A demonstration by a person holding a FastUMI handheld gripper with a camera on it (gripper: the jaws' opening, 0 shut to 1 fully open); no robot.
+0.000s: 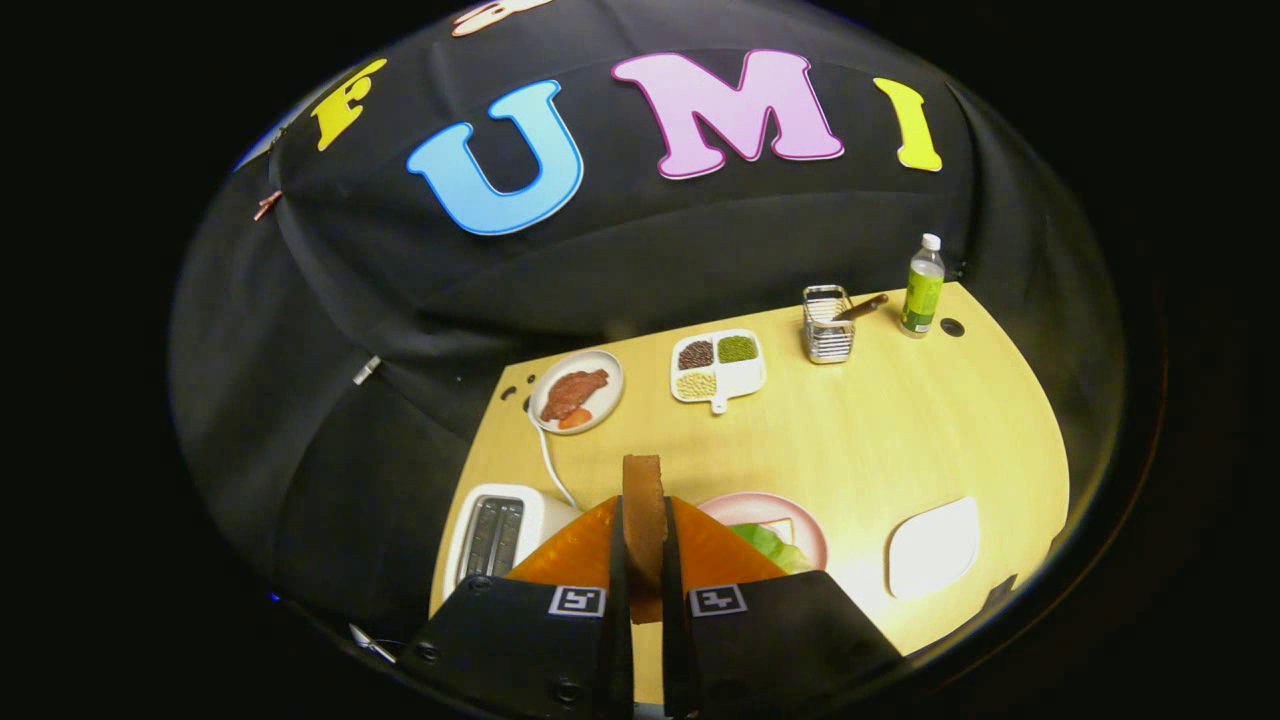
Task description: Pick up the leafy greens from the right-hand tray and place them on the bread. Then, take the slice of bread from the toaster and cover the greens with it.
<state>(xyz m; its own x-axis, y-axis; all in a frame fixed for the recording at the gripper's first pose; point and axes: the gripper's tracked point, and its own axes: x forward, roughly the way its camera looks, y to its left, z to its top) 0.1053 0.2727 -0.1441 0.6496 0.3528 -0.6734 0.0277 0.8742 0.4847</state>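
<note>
The tongs [643, 545] grip a brown toasted bread slice [643, 510] upright between both fingers, above the pale wooden worktop [900, 430], with the white toaster [497, 535] alongside and leafy greens [772, 545] on a pink plate [790, 515].

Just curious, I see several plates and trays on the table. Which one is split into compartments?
The white handled tray beyond the gripper, between the meat plate and the wire basket. Its sections hold dark, green and pale grains; the other dishes are undivided.
</note>
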